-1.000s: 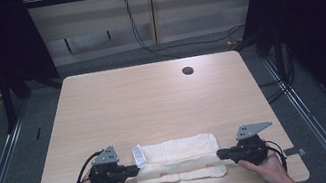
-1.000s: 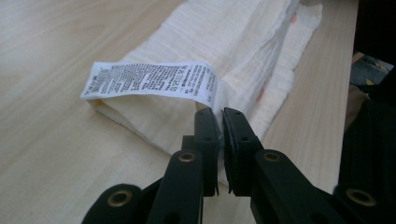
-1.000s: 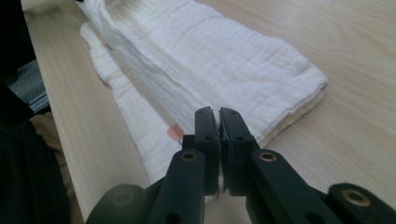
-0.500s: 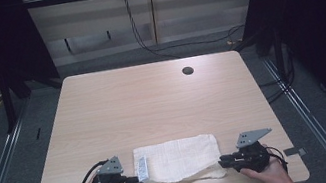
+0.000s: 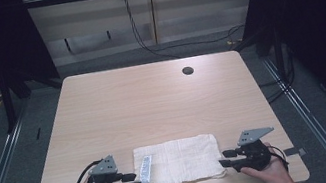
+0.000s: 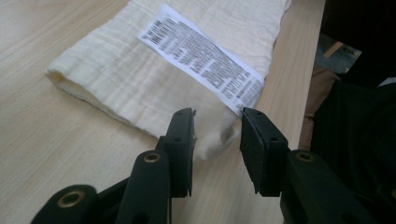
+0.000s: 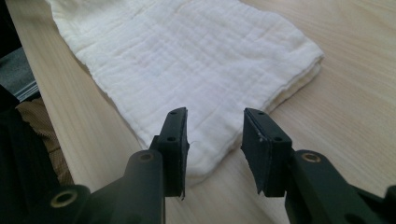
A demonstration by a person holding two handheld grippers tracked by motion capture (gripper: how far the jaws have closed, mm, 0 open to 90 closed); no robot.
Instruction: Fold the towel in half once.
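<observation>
Left gripper (image 5: 134, 182) sits at the left end of a folded cream cloth (image 5: 181, 160), jaws parted and just opened, a cloth corner between them but not pinched. Right gripper (image 5: 224, 158) sits at the cloth's right end, jaws likewise just opened and apart, the cloth's edge lying loose between them. Flat near the front edge of the table (image 5: 152, 98), the cloth bears a white printed label (image 5: 145, 169) on its left end.
</observation>
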